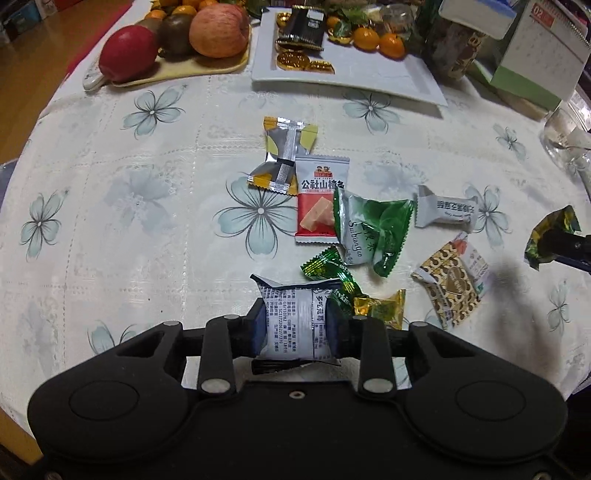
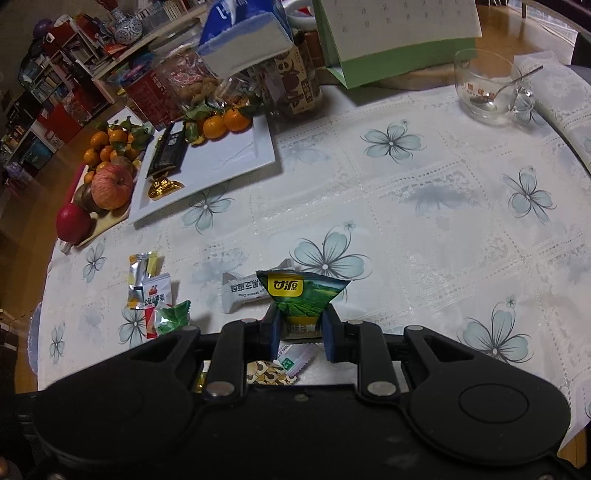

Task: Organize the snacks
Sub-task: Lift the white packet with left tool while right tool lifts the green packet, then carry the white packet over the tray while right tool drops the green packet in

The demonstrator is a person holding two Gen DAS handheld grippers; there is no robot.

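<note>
My left gripper is shut on a white snack packet with black print, held just above the tablecloth. In front of it lie a red-and-white packet, a green-leaf packet, a silver-yellow packet, a white bar, a green-gold candy and a gold patterned packet. My right gripper is shut on a green packet with a yellow logo, also seen at the right edge of the left wrist view. The white rectangular plate holds gold coins and a black packet.
A fruit board with apples stands back left. Tangerines, jars and a desk calendar stand at the back. A glass cup with a spoon sits far right. The flowered tablecloth stretches between.
</note>
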